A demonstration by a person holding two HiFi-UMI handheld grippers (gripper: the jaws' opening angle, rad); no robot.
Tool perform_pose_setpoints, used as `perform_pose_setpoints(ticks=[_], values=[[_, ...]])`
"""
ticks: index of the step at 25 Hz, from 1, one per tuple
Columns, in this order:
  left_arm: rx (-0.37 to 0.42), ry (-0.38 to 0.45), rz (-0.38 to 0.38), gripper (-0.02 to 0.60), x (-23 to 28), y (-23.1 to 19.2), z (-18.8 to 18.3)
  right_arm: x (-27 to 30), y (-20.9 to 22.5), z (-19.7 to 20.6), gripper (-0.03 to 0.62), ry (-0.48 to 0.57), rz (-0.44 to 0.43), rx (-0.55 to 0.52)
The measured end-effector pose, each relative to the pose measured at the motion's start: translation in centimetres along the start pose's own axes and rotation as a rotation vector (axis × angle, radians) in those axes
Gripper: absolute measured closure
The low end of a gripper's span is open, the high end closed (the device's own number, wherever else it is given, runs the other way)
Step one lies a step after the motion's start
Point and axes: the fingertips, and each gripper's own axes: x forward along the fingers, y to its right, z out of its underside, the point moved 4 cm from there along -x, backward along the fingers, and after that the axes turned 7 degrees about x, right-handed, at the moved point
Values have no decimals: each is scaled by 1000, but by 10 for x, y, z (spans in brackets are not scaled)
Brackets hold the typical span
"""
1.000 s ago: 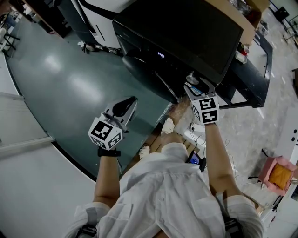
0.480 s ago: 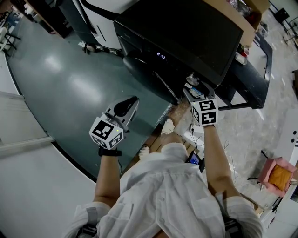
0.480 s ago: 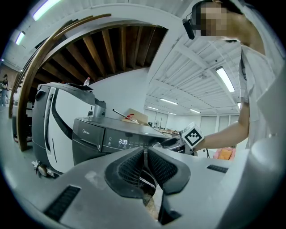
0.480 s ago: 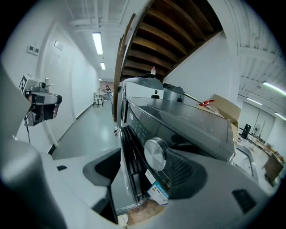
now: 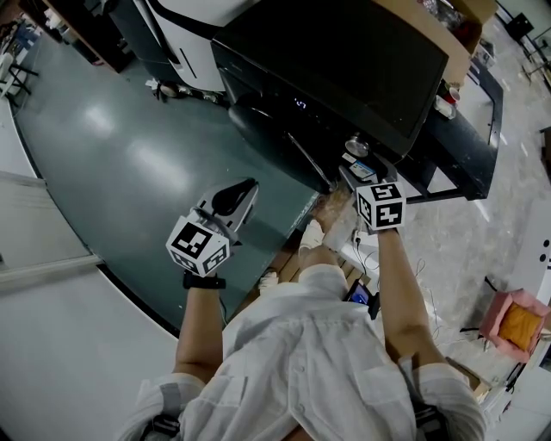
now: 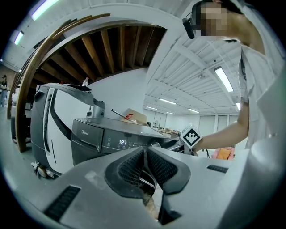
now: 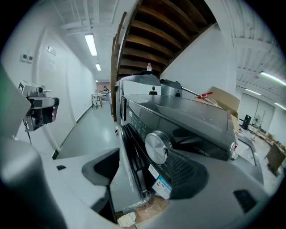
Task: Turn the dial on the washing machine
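Washer (image 5: 344,60) at 12 o'clock, both grippers before it.
From the head view, the dial (image 5: 356,145) sits on the washer's front, toward its right end. The right gripper (image 5: 355,162) is just at the dial's 6 o'clock, and the dial lies between its jaws. The left gripper (image 5: 244,189) is at that gripper's 9 o'clock, well apart from the washer, over the floor (image 5: 112,164). A box (image 5: 443,34) lies on the washer's top at 1 o'clock. A second machine (image 5: 185,26) stands beside the washer at 11 o'clock. A bag (image 5: 514,323) lies on the floor at 4 o'clock.
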Motion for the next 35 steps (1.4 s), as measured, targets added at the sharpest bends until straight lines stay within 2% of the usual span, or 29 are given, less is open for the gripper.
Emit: perform_pose_setpoints(ticks=[7, 16, 18, 21, 23, 26, 35], values=[[18, 9, -8, 552, -7, -3, -9, -11, -1, -6, 281, 10, 4, -7], [44, 35, -42, 552, -26, -5, -27, -71, -9, -17, 304, 157, -32, 105], [53, 41, -51, 552, -30, -5, -33, -91, -10, -14, 347, 199, -43, 133], [71, 47, -61, 552, -36, -6, -41, -121, -8, -11, 450, 256, -34, 149], [84, 50, -64, 552, -39, -6, -47, -142, -4, -10, 486, 298, -5, 157], [102, 64, -71, 552, -43, -6, -57, -173, 6, -9, 580, 364, 52, 172], [153, 82, -80, 552, -62, 0, -76, -228, 18, 25, 594, 374, 147, 236]])
